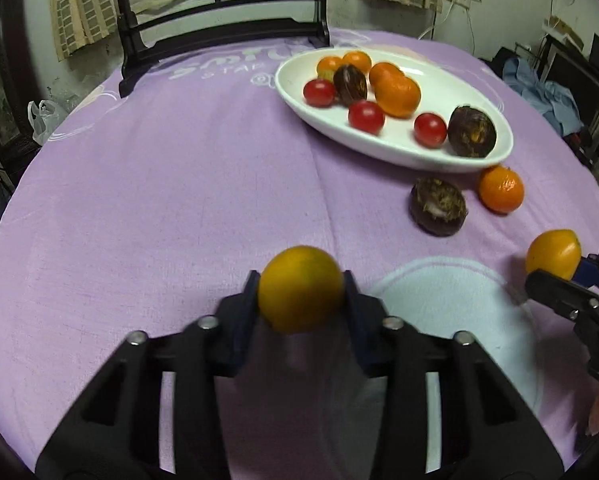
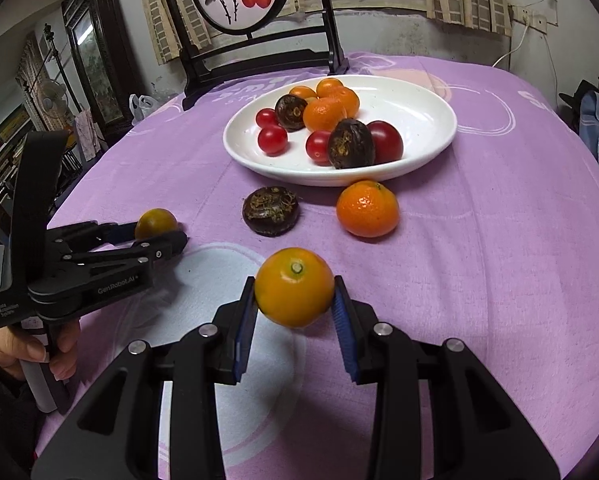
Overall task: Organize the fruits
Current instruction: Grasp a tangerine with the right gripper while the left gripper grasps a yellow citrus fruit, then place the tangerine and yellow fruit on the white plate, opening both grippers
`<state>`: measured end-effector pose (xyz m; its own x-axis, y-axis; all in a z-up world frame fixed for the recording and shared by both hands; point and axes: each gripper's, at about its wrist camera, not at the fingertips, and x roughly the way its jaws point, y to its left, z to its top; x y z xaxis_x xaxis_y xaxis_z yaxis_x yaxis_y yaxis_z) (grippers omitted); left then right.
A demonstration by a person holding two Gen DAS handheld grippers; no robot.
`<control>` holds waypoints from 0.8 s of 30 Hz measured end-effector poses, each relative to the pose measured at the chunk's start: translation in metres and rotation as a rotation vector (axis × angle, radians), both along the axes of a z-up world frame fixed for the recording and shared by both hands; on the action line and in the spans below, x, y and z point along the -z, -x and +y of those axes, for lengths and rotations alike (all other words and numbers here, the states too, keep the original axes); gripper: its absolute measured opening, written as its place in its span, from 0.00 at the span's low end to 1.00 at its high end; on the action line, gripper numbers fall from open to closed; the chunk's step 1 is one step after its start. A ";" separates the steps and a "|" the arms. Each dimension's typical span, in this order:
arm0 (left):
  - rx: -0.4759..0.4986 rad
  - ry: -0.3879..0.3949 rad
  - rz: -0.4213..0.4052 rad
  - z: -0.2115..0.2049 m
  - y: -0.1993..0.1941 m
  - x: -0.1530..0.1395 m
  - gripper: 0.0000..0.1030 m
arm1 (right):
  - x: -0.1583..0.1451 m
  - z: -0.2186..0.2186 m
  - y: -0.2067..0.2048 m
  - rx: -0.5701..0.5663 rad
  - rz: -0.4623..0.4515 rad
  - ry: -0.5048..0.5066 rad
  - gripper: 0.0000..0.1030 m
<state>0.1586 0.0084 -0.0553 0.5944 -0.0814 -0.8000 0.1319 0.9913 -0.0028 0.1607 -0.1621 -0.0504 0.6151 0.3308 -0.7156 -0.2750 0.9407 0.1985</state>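
Note:
My left gripper (image 1: 301,282) is shut on a small yellow-orange citrus fruit (image 1: 300,288), low over the purple cloth; the right wrist view shows that gripper (image 2: 167,232) at the left, pads against the same fruit (image 2: 155,222). My right gripper (image 2: 294,294) is shut on a second yellow-orange citrus (image 2: 294,293) with its green stem scar facing up. A white oval plate (image 2: 423,128) at the far middle holds several cherry tomatoes, oranges and dark brown fruits. On the cloth in front of the plate lie a dark brown fruit (image 2: 270,211) and an orange mandarin (image 2: 367,209).
A dark wooden stand (image 2: 259,56) with a round painted panel rises behind the plate. A person's hand (image 2: 23,348) grips the left tool's handle at the lower left. The round table's purple cloth (image 2: 499,260) drops off at the edges; clutter lies beyond.

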 end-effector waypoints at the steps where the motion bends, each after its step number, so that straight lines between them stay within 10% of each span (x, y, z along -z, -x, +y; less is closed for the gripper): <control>1: 0.008 -0.002 0.003 -0.001 0.001 0.000 0.38 | 0.000 0.000 0.000 0.000 -0.001 0.000 0.36; 13: 0.029 0.115 -0.110 -0.011 0.016 -0.062 0.38 | -0.042 -0.008 0.007 0.007 -0.146 -0.049 0.36; 24: -0.010 0.105 -0.093 -0.039 -0.069 -0.067 0.38 | -0.062 -0.013 -0.075 0.074 -0.207 0.034 0.36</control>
<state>0.2280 -0.0305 0.0120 0.6670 -0.1556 -0.7286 0.1266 0.9874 -0.0950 0.2358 -0.1750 0.0119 0.7718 0.2568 -0.5817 -0.2364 0.9651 0.1124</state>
